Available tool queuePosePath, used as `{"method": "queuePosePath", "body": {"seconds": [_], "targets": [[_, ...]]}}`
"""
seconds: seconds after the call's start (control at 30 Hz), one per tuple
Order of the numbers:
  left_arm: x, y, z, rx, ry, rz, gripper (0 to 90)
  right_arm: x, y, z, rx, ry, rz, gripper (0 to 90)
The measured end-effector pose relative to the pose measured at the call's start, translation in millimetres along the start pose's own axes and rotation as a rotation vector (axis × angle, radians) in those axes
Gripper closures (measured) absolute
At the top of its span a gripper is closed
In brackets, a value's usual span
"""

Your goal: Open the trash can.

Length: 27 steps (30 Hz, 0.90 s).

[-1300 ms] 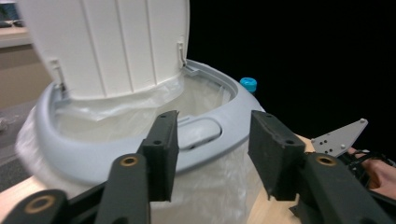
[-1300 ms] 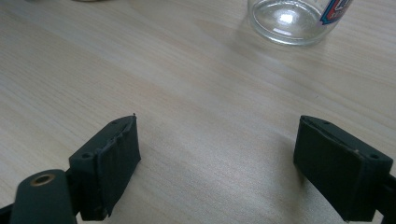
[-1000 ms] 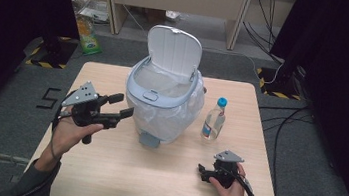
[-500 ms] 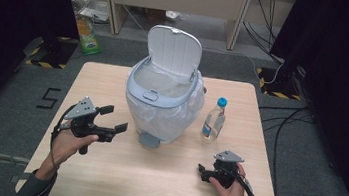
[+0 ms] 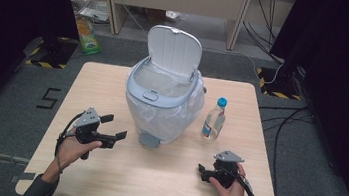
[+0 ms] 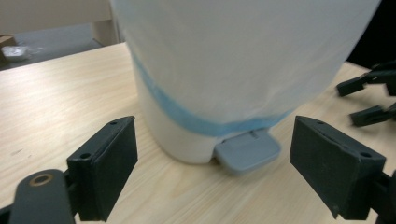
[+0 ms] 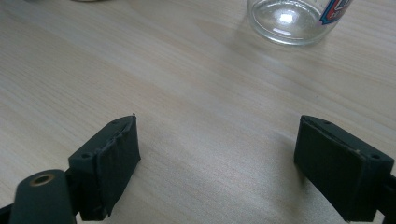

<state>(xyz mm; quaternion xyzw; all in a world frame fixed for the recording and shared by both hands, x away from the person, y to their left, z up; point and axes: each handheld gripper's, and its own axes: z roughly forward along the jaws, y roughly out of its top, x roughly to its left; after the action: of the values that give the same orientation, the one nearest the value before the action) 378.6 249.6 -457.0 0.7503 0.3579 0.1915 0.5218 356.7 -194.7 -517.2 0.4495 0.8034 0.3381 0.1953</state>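
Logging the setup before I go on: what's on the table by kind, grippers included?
Pedal bin with its lid up: 1
Plastic bottle: 1
Grippers, left gripper and right gripper, both open with nothing between them: 2
Total: 4

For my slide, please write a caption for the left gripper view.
Open left claw faces the lined pedal bin, its grey pedal between the jaws' line, on the wooden table.

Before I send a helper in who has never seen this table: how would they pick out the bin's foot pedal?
Start at the wooden table, then find the white pedal bin at its middle, lid up and lined with a clear bag. At the bin's base, on the person's side, a small grey-blue pedal sticks out flat over the tabletop; the bottle beside the bin is tall, clear and blue-capped.
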Motion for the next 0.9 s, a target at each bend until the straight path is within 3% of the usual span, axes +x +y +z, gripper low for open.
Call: {"method": "queuePosePath", "body": {"seconds": [0.1, 0.17, 0.23, 0.43, 0.6, 0.67, 0.9], "targets": [[4.5, -10.7, 6.5, 0.035, 0.015, -0.001, 14.3, -0.1, 0.0, 0.0, 0.0, 0.0, -0.001, 14.5], [9.1, -18.9, 11.9, 0.089, 0.018, -0.025, 14.5, 0.0, 0.0, 0.0, 0.0, 0.0, 0.0, 14.5], [12.6, -27.4, 16.7, 0.14, 0.032, -0.022, 14.6, 0.0, 0.0, 0.0, 0.0, 0.001, 0.001, 14.5], [22.3, -46.9, 25.2, 0.221, 0.07, -0.025, 14.9, 0.0, -0.1, 0.0, 0.0, 0.0, 0.0, 14.5], [22.2, -52.8, 28.6, 0.273, 0.093, 0.011, 14.9, -0.1, 0.0, 0.0, 0.0, 0.001, -0.001, 14.4], [21.5, -57.9, 32.5, 0.325, 0.094, 0.031, 14.9, -0.1, 0.0, 0.1, 0.0, 0.0, -0.002, 14.4], [21.8, -58.1, 32.9, 0.323, 0.087, 0.021, 13.7, 0.4, -0.2, -0.1, 0.002, 0.0, 0.003, 14.1]]}}
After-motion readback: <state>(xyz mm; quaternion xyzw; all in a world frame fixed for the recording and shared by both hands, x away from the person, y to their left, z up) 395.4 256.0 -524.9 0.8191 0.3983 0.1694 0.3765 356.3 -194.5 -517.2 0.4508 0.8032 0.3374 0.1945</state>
